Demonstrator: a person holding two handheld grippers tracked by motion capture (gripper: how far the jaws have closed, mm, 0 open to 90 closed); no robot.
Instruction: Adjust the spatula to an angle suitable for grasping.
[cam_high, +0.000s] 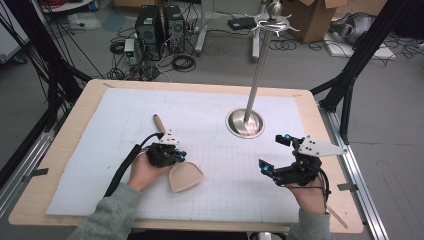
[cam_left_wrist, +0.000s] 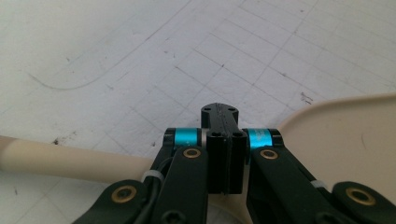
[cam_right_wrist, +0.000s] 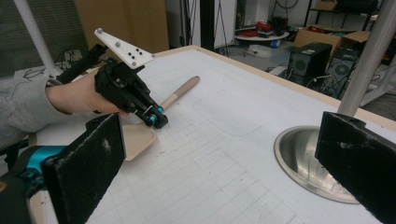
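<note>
On the gridded mat (cam_high: 100, 165), beige spatula (cam_high: 186, 176), left gripper (cam_high: 172, 156) clenched on its handle, right gripper (cam_high: 272, 155) released.

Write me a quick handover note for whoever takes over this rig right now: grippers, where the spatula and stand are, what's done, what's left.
Left gripper: jaws shut on the neck of the beige spatula, where handle meets blade; the spatula lies flat on the white mat.
Right gripper: open, holding nothing, hovering near the metal stand.
Done: spatula gripped.
Left: it is not yet lifted. Likely next, raise it and hang it on a hook at the stand's top, but that is a guess.
</note>
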